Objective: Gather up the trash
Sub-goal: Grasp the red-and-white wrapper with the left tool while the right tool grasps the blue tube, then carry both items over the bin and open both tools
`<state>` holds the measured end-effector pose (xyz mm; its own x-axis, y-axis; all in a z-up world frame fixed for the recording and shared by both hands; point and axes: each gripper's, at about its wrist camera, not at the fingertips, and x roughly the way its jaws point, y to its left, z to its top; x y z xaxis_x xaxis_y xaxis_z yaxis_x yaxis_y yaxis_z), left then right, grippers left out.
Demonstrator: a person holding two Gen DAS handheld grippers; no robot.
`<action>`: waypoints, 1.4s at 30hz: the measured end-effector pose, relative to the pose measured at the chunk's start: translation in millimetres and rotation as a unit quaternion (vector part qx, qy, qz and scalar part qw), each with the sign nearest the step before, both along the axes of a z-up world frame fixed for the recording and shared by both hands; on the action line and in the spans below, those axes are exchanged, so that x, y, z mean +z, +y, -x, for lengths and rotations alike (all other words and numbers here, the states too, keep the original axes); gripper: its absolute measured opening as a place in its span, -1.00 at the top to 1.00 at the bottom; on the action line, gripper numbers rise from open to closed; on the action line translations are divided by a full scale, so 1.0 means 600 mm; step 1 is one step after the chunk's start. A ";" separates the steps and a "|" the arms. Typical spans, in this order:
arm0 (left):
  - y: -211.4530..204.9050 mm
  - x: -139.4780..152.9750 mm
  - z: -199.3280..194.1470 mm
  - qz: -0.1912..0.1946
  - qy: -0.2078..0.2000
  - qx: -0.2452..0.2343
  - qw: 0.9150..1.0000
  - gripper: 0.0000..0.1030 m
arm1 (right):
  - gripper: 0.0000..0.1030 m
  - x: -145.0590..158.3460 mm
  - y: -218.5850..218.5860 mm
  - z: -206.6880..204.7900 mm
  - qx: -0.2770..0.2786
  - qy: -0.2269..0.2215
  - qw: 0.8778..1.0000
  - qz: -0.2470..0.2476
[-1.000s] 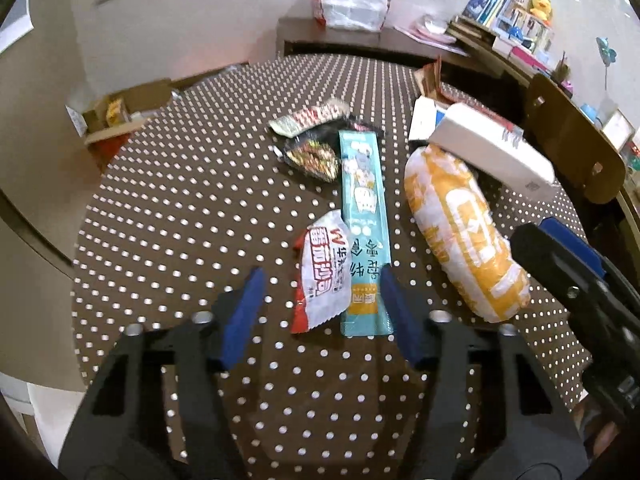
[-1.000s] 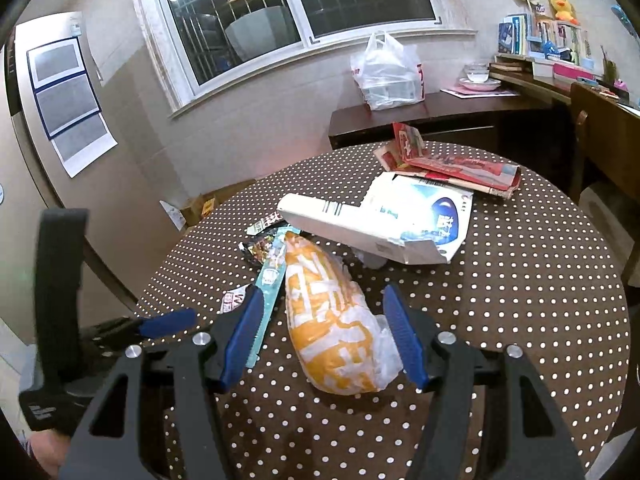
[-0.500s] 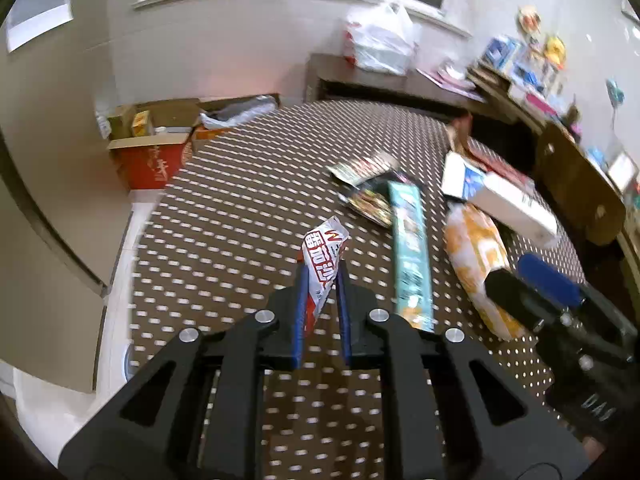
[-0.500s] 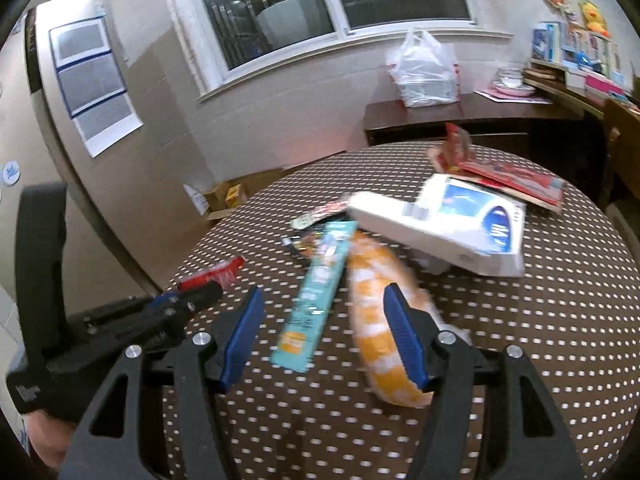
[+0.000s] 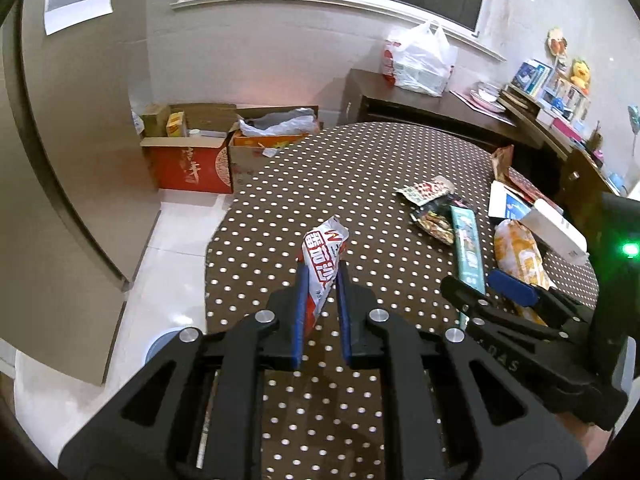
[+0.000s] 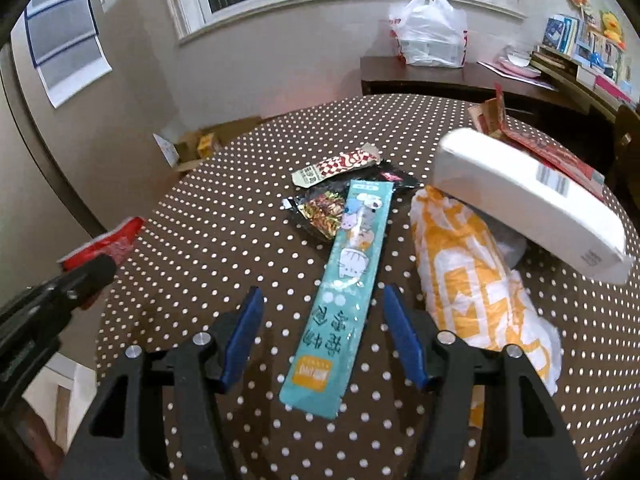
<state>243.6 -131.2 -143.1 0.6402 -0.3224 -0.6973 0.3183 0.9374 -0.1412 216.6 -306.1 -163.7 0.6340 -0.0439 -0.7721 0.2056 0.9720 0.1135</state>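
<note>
My left gripper (image 5: 322, 276) is shut on a red and white snack wrapper (image 5: 322, 252) and holds it up above the left edge of the dotted round table (image 5: 280, 208). It shows at the left of the right wrist view (image 6: 108, 246). My right gripper (image 6: 322, 312) is open, its fingers on either side of a long teal wrapper (image 6: 348, 276) lying on the table. An orange and white bag (image 6: 468, 280), a dark foil wrapper (image 6: 324, 212) and a red checked wrapper (image 6: 340, 164) lie near it.
A white box (image 6: 528, 200) rests tilted on the orange bag. Red packaging (image 6: 532, 140) lies behind it. Cardboard boxes (image 5: 192, 152) stand on the floor left of the table. A dark sideboard (image 5: 420, 100) holds a white plastic bag (image 5: 420, 60). A wooden chair (image 5: 580, 176) stands at the right.
My left gripper shut on the red and white wrapper, lifted it and swung left toward the table edge. My right gripper moved left from the orange bag to the teal wrapper.
</note>
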 end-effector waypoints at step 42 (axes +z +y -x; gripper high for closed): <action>0.178 -0.004 0.052 0.045 0.015 0.049 0.998 0.73 | 0.86 0.012 0.134 0.026 0.076 -0.008 0.997 -0.029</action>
